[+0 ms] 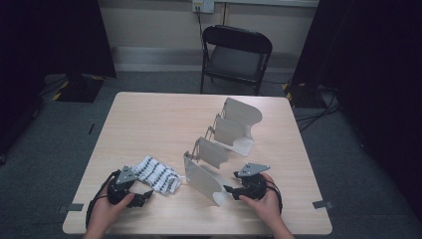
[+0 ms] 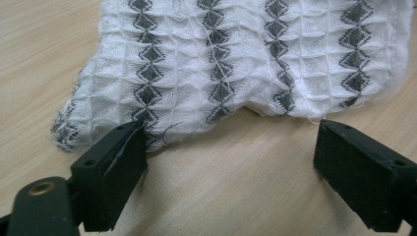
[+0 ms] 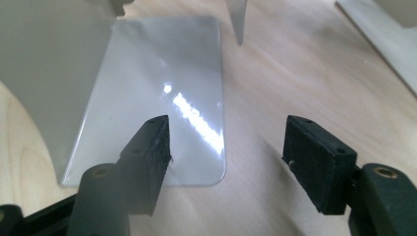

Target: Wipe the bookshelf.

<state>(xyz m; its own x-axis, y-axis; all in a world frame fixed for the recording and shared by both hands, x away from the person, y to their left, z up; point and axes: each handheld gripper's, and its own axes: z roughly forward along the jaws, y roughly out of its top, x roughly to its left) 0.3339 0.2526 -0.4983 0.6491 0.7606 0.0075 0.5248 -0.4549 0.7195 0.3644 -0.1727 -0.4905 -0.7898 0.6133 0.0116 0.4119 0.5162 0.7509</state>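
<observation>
Cloth (image 1: 157, 174) — white, woven with rows of dark diamonds — lies crumpled on the wooden table (image 1: 149, 119) near the person's edge, at about seven o'clock from the table's middle. From above, the left gripper (image 1: 142, 195) sits just at the cloth's near edge with a hand around it, and the right gripper (image 1: 230, 190) points at the nearest plate of a metal divider rack (image 1: 219, 149), whose four curved plates run in a line toward one o'clock. The left gripper view gives what the high view cannot: the weave's raised squares, loose threads, and both jaws standing wide apart with bare table between them, one jaw tip just at the cloth's frayed edge (no grip on it). The right gripper view shows the glossy foot of the rack (image 3: 162, 98) lying flat on the table, one jaw over it — the jaws are spread wide, nothing held. No writing or label can be read anywhere.
</observation>
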